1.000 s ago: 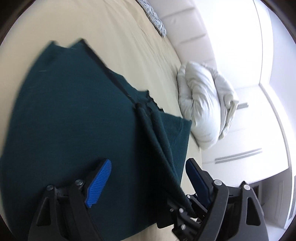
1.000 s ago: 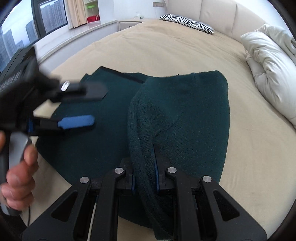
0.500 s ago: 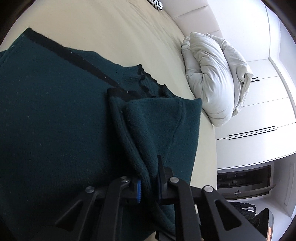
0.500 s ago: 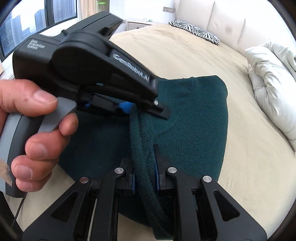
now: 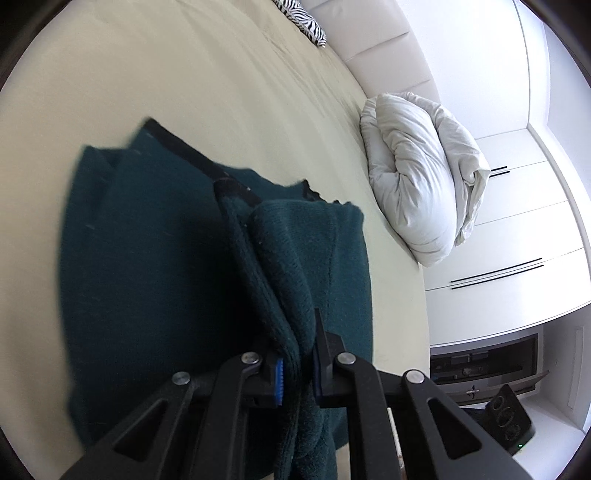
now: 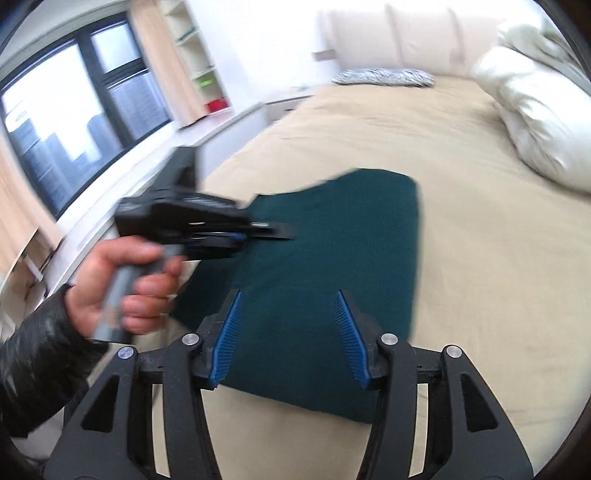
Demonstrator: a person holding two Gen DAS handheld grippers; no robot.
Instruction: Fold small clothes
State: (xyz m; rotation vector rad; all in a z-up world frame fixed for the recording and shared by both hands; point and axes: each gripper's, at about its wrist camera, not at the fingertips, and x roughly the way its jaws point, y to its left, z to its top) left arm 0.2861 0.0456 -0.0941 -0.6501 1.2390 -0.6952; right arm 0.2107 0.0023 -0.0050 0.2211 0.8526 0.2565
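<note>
A dark green knit garment point(image 5: 147, 280) with black trim lies on the beige bed point(image 5: 184, 74). My left gripper point(image 5: 297, 363) is shut on a raised fold of the garment and holds it above the flat part. In the right wrist view the garment point(image 6: 332, 251) lies flat, and the left gripper point(image 6: 273, 232), held by a hand, sits over its left part. My right gripper point(image 6: 291, 332) is open and empty, above the garment's near edge.
A white rolled duvet point(image 5: 417, 177) lies at the bed's right side, also in the right wrist view point(image 6: 535, 122). A zebra pillow point(image 6: 384, 76) sits by the padded headboard point(image 6: 417, 33). Windows and shelves stand to the left; white wardrobes point(image 5: 517, 229) beyond the bed.
My left gripper closed on the garment's fold. My right gripper, shut on that fold before, has let go, opened and pulled back.
</note>
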